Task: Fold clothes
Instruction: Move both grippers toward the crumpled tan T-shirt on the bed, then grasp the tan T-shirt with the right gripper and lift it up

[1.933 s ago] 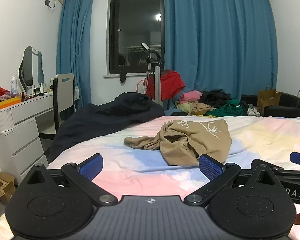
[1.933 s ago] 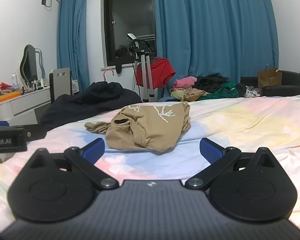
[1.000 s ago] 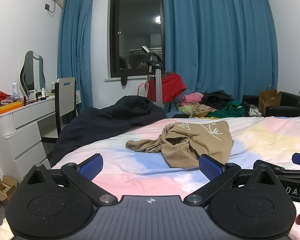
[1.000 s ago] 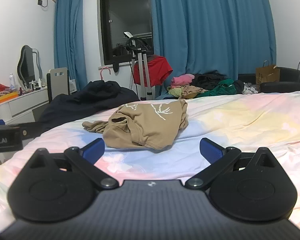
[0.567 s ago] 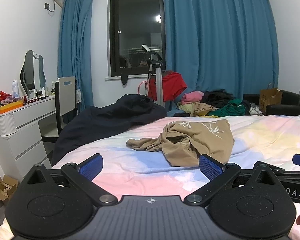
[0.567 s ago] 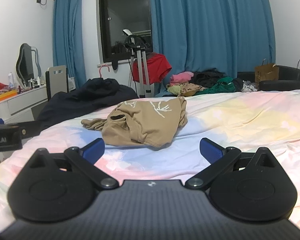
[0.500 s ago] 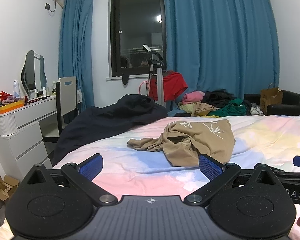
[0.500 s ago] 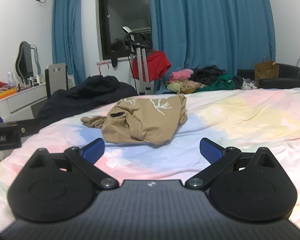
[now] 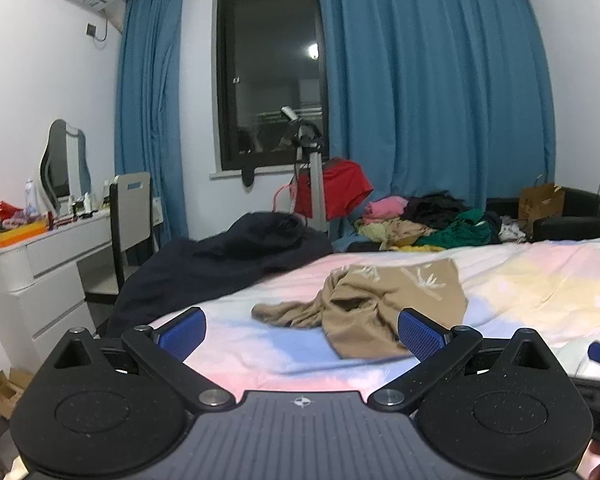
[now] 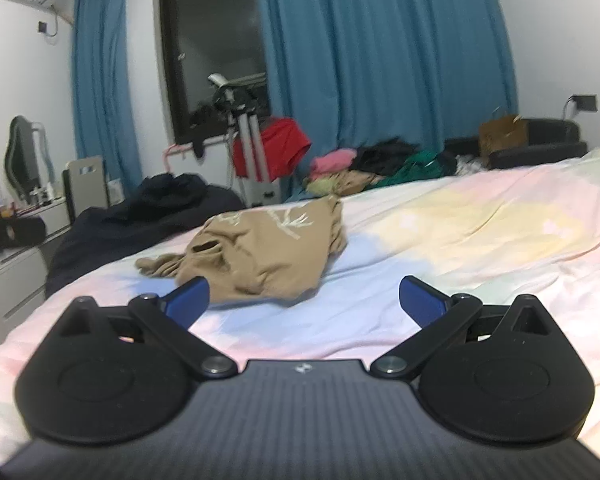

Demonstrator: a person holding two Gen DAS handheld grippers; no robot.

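- Tan shirt (image 9: 384, 300) lies crumpled on the bed (image 9: 540, 280), mid-sheet, one sleeve trailing toward the dark quilt (image 9: 220, 264). Nothing folded yet.
- Left tool (image 9: 302, 328): jaws spread wide, empty, low over the near edge of the bed, short of the shirt.
- Right tool (image 10: 304, 300): jaws spread wide, empty, also short of the shirt; its left finger (image 10: 188, 300) overlaps the hem in view only, contact not shown.
- Step in hand, as I judge it: reach in and take the shirt to lay it flat.
- To do it well: pick two separate points, e.g. hem corner and shoulder, one per tool; pinch a single layer, not the bunched heap.
- Lift, shake out, spread flat on the open sheet to the right, away from the quilt.
- Risk: catching the bedsheet along with the fabric.
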